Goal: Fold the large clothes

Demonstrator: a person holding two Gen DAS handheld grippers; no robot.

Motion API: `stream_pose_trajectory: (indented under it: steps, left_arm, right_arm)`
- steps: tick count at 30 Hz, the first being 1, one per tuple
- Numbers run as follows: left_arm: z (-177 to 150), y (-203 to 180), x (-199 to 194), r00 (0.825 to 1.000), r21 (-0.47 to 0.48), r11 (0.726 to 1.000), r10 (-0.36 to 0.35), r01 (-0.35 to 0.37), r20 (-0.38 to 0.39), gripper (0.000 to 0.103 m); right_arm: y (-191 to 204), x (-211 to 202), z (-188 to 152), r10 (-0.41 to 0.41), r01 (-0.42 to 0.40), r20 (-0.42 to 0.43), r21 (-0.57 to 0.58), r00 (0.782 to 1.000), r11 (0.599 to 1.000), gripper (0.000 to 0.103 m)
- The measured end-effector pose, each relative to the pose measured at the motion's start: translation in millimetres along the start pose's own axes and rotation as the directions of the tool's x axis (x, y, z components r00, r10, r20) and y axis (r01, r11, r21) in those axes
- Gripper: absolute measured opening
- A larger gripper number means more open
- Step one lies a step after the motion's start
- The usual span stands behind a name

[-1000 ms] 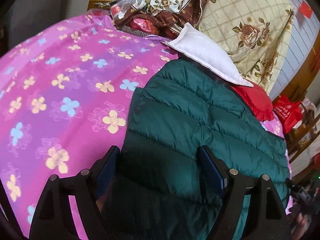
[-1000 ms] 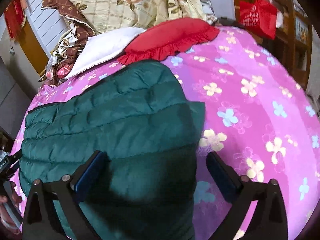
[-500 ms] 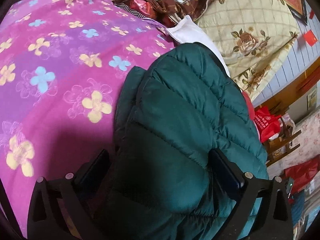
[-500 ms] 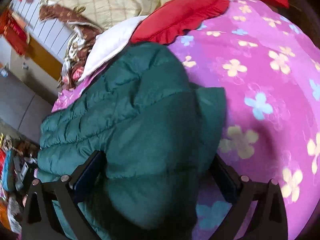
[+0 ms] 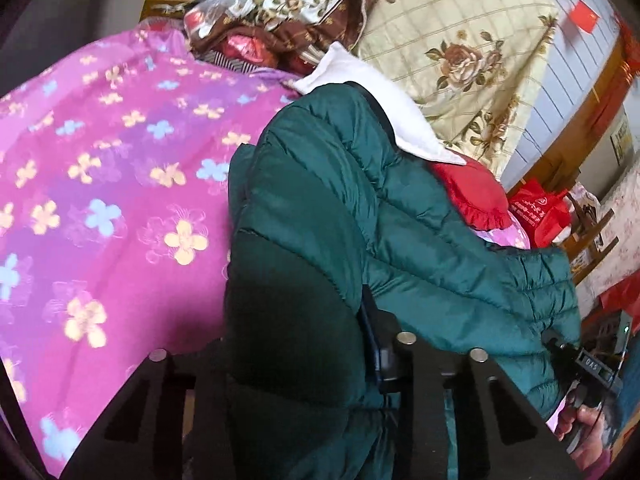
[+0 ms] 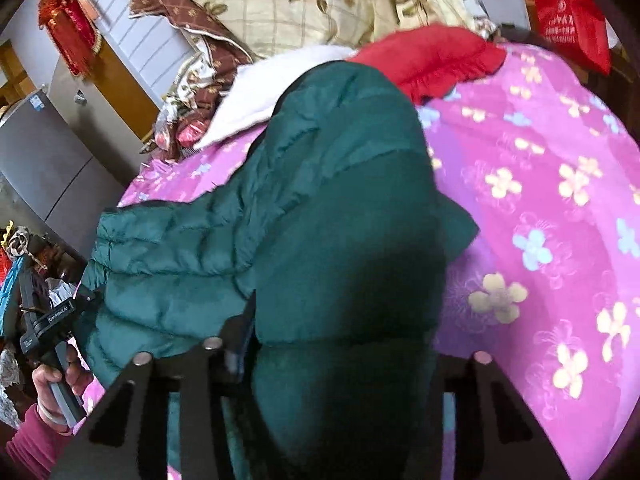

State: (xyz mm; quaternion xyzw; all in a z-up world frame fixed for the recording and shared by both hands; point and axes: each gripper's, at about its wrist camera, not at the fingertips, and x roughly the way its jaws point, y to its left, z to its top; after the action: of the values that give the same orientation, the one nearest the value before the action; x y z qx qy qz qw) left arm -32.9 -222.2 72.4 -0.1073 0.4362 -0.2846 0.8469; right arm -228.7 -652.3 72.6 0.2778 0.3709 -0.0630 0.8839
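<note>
Open pink flowered bedspread (image 5: 100, 184) flanked the dark green quilted puffer jacket (image 5: 340, 200) — both the left gripper (image 5: 296, 360) and the right gripper (image 6: 340, 356) clamped its bunched padding.

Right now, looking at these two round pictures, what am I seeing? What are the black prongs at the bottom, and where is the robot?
There is no robot. A person holds a tool in each hand, each with two jaws and a wide-angle camera looking along them. One picture comes from the left gripper, the other from the right gripper. The black prongs are their jaws. A green jacket lies on a pink bedspread. Behind it are a white pillow, a red cushion and a quilt. Both pairs of jaws look closed on bunched jacket fabric, probably to fold it. The person's hand shows in the right view's corner.
</note>
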Motion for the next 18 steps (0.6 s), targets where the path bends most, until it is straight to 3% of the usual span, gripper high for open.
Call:
stream_pose_trajectory:
  steps: [9, 14, 17, 18]
  left_arm:
    - [-26.8, -15.5, -84.9, 0.999, 0.060, 0.997, -0.048, 0.049, -0.009, 0.013]
    - [-65.9, -10.2, -128.3, 0.997, 0.069, 0.997, -0.038, 0.043, -0.066, 0.014]
    - [-88.3, 0.0, -128.4, 0.993, 0.053, 0.999, 0.011, -0.005, -0.114, 0.022]
    - [-94.7, 5.3, -122.0, 0.990, 0.042, 0.999, 0.039, -0.033, -0.136, 0.028]
  right_arm:
    - [43.4, -70.6, -20.2, 0.046, -0.044, 0.031, -0.057, 0.998, 0.997, 0.039]
    - [43.6, -107.1, -62.7, 0.066, -0.066, -0.023, -0.030, 0.998, 0.997, 0.039]
    - [39.0, -117.0, -92.7, 0.050, -0.051, -0.059, -0.012, 0.997, 0.999, 0.044]
    - [36.3, -118.1, -102.2, 0.027, -0.028, -0.069, -0.007, 0.997, 1.000, 0.050]
